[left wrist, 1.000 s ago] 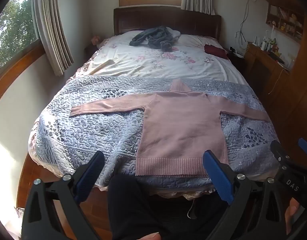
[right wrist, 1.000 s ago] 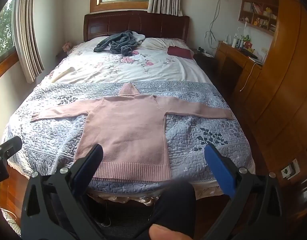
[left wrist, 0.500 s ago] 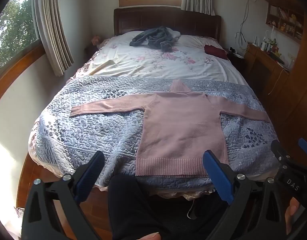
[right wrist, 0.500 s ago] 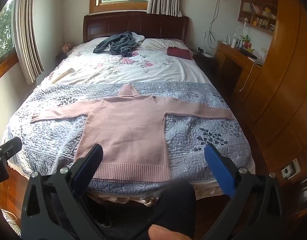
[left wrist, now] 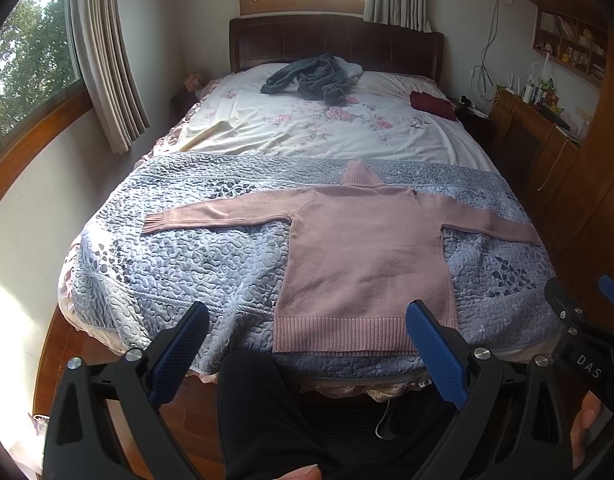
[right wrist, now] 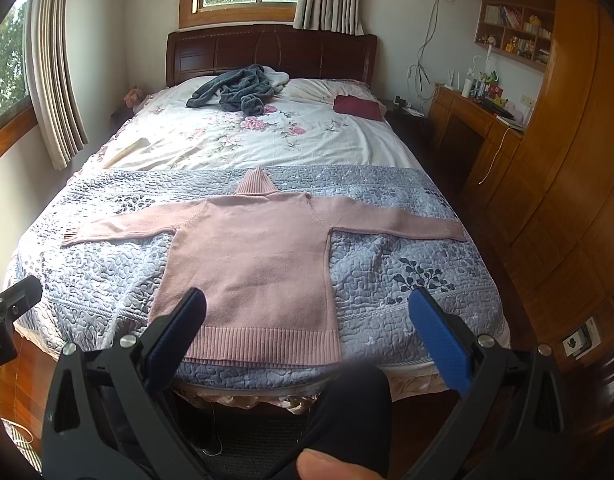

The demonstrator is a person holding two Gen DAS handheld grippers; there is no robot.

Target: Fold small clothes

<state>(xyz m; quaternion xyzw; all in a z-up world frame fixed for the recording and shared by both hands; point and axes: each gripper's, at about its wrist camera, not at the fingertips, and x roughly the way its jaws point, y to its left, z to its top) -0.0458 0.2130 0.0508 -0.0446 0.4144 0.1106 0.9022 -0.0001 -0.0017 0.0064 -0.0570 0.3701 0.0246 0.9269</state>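
A pink knit sweater [left wrist: 367, 248] lies flat on a grey-blue quilt [left wrist: 195, 248] with a pebbled, stitched texture, at the foot of the bed [right wrist: 267, 136]. Its sleeves stretch straight out to both sides, the ribbed turtleneck points toward the dark wooden headboard [right wrist: 271, 54], and the ribbed hem runs along the near edge. Beyond the quilt is a floral sheet with a crumpled dark grey garment [left wrist: 311, 80] and a folded maroon cloth [right wrist: 357, 108].

The left gripper [left wrist: 303, 354] and right gripper [right wrist: 307, 340] hang short of the bed, above dark-trousered legs [left wrist: 267, 416]. Both sets of jaws are spread wide, holding nothing, blue ridged pads facing inward. The sweater lies ahead of them, untouched.
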